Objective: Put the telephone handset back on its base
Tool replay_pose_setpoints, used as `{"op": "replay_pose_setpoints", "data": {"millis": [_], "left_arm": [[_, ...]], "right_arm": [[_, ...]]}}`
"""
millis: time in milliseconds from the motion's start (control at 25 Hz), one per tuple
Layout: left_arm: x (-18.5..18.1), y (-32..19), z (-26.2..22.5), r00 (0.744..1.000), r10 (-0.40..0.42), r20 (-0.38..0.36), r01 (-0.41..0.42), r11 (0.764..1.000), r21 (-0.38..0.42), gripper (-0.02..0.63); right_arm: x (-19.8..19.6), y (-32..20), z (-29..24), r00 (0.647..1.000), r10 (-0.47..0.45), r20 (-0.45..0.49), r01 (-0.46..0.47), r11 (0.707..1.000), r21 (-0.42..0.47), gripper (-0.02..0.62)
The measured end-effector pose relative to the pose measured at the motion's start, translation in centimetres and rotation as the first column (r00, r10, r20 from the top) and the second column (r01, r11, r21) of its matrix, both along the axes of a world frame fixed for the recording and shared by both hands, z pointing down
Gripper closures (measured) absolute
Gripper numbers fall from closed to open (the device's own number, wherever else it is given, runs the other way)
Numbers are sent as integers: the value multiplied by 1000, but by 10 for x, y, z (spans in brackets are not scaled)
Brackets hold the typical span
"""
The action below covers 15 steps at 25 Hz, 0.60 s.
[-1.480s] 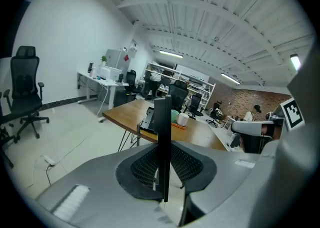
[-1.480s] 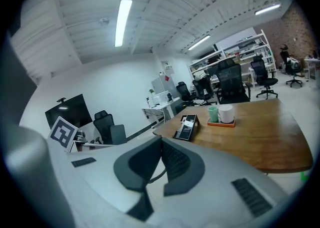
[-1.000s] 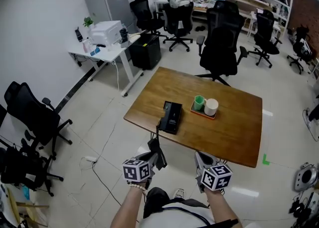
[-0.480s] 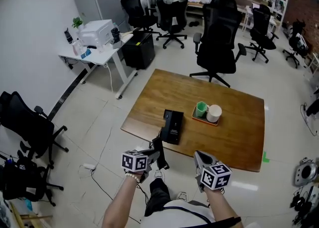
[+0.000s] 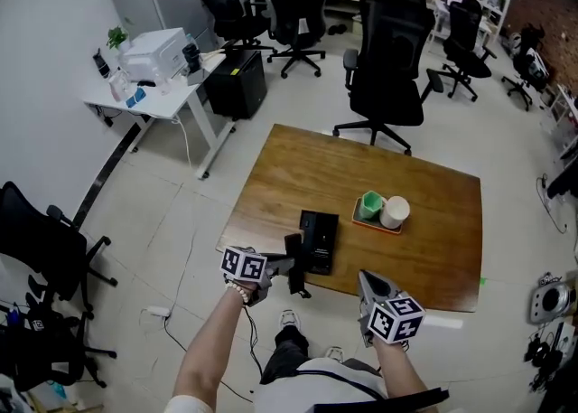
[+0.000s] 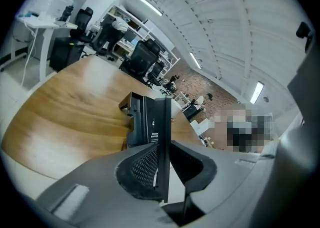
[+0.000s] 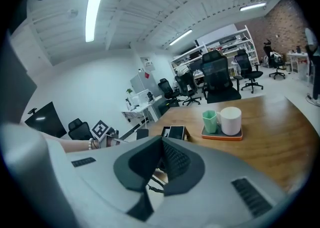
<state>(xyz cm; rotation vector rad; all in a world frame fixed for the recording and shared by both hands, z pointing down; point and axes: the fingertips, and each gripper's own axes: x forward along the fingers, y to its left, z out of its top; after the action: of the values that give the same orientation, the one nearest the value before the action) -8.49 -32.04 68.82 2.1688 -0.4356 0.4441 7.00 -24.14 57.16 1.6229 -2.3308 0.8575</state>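
Observation:
The black telephone base (image 5: 318,241) lies near the front edge of the wooden table (image 5: 424,248). My left gripper (image 5: 287,268) is shut on the black handset (image 5: 294,268), holding it at the table's front edge, just left of the base. In the left gripper view the handset (image 6: 162,137) stands edge-on between the pads, with the base (image 6: 142,122) right behind it. My right gripper (image 5: 368,286) hangs in front of the table, shut with nothing in it. The right gripper view shows its jaws (image 7: 162,144) closed and the base (image 7: 175,132) beyond them.
An orange tray (image 5: 372,223) with a green cup (image 5: 371,206) and a white mug (image 5: 395,211) stands right of the base. A black office chair (image 5: 388,68) stands behind the table, and a white desk with a printer (image 5: 153,45) stands at far left.
The view has come closer to the table. My left gripper has carried the handset forward and right, from below the table's edge up to beside the base. The right gripper stays low.

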Motion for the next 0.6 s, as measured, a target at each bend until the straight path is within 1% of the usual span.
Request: {"op": "replay_pose_setpoints", "data": {"millis": [80,200,360,440,600], "left_arm": [[4,-13,1,999,32,-44,-33,999,-27,537],[13,-31,2,992,86,-90,-91,995,-49,537],[22,-52,8,982,119,-145,-134,986,-98,537],[23,-59,12,977,146,-154,-165,980,-114,537],[29,-66,24,963,222,-154,-245,958,-151,537]], "right_arm": [[-1,-4,2,1000,21,-3,-21,1000,-10,584],[-4,-10,8,999,48,-5,-48,999,-22,584],[-10,-17,10,996,84,-7,-84,996,-31,584],[-14,-21,11,995,100,-7,-101,994,-34,583],[-17,-29,11,990,141,-6,-142,989,-38,584]]}}
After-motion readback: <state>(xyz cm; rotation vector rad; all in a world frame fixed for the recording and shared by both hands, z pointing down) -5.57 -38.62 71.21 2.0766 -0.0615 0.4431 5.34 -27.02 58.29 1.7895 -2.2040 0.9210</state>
